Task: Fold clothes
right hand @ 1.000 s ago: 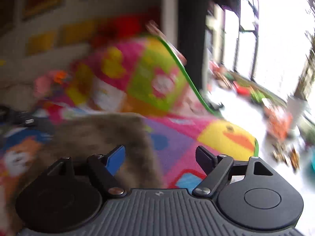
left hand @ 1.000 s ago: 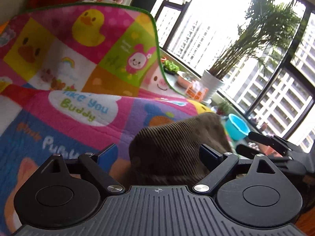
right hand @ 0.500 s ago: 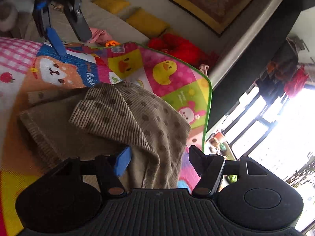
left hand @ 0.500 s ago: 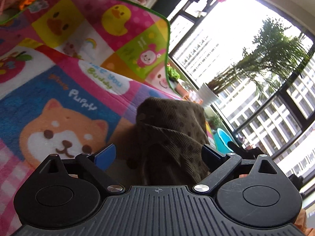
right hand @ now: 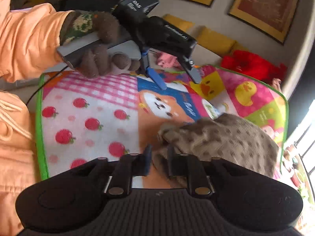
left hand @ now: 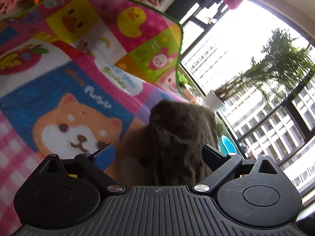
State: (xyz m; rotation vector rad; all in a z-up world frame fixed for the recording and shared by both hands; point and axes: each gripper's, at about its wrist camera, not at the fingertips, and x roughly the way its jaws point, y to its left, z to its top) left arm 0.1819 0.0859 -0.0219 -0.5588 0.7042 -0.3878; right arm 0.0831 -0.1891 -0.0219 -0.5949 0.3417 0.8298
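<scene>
Left gripper (right hand: 178, 78), jaws wide and empty, hangs over the play mat (right hand: 90, 106) far edge. Brown dotted garment (right hand: 226, 139) bunched near the mat's right edge. Right gripper (right hand: 158, 162) jaws just narrowed, garment edge between them. Window (left hand: 246, 74) at right.

Strong daylight from window (left hand: 246, 63), blown out to white. Garment (left hand: 181, 137) beside window backlit, dark, softly blurred. Mat (left hand: 59, 98) away from window evenly bright, print slightly soft. Right view: motion blur on gripper (right hand: 159, 161) and garment; window glare at right edge. Fisheye bending at edges.
</scene>
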